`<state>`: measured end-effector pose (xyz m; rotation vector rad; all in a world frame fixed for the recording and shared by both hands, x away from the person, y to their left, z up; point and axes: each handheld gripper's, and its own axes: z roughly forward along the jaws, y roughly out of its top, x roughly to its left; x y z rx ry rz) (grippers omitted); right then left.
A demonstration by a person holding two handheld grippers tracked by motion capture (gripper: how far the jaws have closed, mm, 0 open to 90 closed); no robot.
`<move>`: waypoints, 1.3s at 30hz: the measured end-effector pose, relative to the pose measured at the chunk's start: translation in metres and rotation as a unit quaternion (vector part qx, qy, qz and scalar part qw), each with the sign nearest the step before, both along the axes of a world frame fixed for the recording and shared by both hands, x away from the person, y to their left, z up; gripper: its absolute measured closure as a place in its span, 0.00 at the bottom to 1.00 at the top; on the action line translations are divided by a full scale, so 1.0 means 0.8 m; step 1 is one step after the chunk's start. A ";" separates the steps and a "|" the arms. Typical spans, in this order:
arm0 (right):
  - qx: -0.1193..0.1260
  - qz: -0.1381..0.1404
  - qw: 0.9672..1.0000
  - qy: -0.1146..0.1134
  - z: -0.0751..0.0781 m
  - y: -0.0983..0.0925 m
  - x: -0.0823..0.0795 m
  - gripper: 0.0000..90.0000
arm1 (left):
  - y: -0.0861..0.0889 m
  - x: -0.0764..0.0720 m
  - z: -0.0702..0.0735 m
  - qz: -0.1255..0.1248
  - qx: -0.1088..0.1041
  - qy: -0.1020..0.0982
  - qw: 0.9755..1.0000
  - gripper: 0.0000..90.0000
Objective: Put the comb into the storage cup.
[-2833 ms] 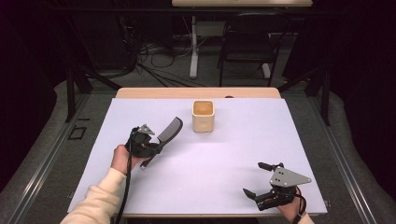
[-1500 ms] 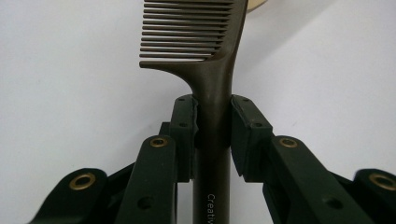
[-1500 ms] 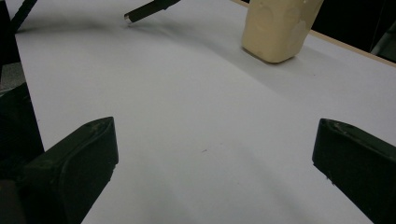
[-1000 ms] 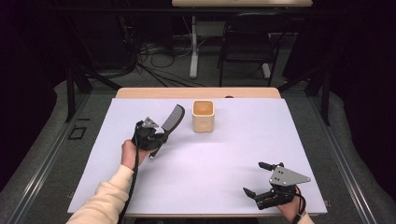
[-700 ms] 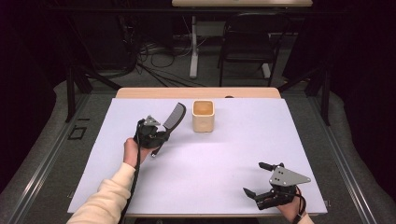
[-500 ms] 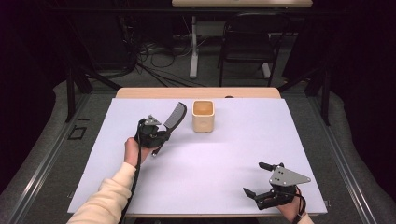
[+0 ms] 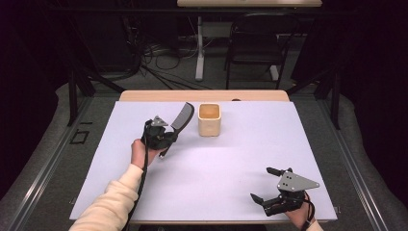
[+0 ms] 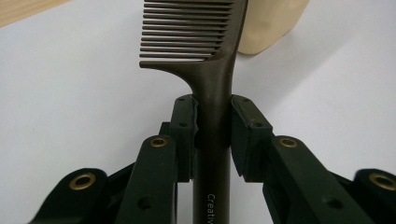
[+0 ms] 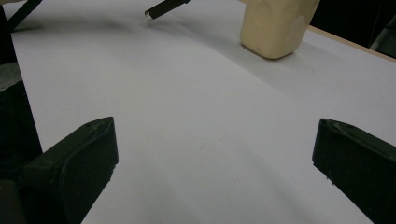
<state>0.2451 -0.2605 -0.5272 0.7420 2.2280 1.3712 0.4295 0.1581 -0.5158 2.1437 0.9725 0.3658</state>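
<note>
A dark brown comb (image 7: pixel 181 117) is held up off the white table, its toothed end pointing toward the cream cup (image 7: pixel 209 119) and ending just left of it. My left gripper (image 7: pixel 163 136) is shut on the comb's handle (image 8: pixel 214 116), both pads pressed against it. The cup (image 8: pixel 268 23) stands upright near the far middle of the table, just beyond the comb's teeth. My right gripper (image 7: pixel 267 184) rests at the front right of the table, open, with nothing between its fingers (image 9: pixel 79 158). In the right gripper view the cup (image 9: pixel 275 25) stands far ahead.
A white sheet (image 7: pixel 216 163) covers the table, with a wooden strip (image 7: pixel 202 95) at its far edge. A chair (image 7: pixel 255 43) and cables lie on the floor beyond. The handle's tail end (image 9: pixel 161 8) shows in the right gripper view.
My left hand has carried the comb up and to the right, closer to the cup. The right gripper has stayed where it was.
</note>
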 end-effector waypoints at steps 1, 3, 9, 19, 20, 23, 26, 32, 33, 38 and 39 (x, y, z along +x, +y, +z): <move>-0.001 -0.001 1.000 -0.001 0.000 0.000 0.000 0.00 | -0.001 0.000 0.001 -0.001 0.001 -0.001 1.000 0.80; -0.001 0.000 1.000 -0.001 0.000 0.000 0.000 0.00 | -0.002 0.001 0.003 -0.005 -0.001 -0.002 1.000 0.80; 0.000 0.001 1.000 0.000 0.000 0.000 0.000 0.00 | -0.003 0.004 0.008 -0.002 -0.005 -0.011 1.000 0.80; 0.000 0.001 1.000 -0.001 0.000 -0.001 0.000 0.00 | -0.008 0.012 0.018 -0.002 -0.011 -0.021 1.000 0.80; -0.001 0.001 1.000 -0.001 0.000 -0.001 0.000 0.00 | -0.009 0.013 0.018 -0.001 -0.012 -0.022 1.000 0.80; 0.000 0.002 1.000 -0.001 0.000 -0.001 0.000 0.00 | -0.011 0.015 0.020 0.000 -0.014 -0.025 1.000 0.80; 0.000 0.002 1.000 -0.001 0.000 -0.001 0.000 0.00 | -0.013 0.017 0.022 0.002 -0.016 -0.028 0.999 0.80; 0.000 0.001 1.000 -0.001 0.000 -0.001 0.000 0.00 | -0.014 0.019 0.024 0.003 -0.022 -0.033 0.999 0.80; 0.000 0.001 1.000 -0.001 0.000 -0.001 0.000 0.00 | -0.014 0.020 0.026 0.004 -0.023 -0.033 0.999 0.80; -0.001 0.001 1.000 0.000 0.000 -0.001 0.000 0.00 | -0.016 0.022 0.030 0.006 -0.028 -0.038 0.999 0.80; 0.000 0.000 1.000 0.000 0.000 -0.001 0.000 0.00 | -0.017 0.023 0.030 0.006 -0.026 -0.037 0.999 0.80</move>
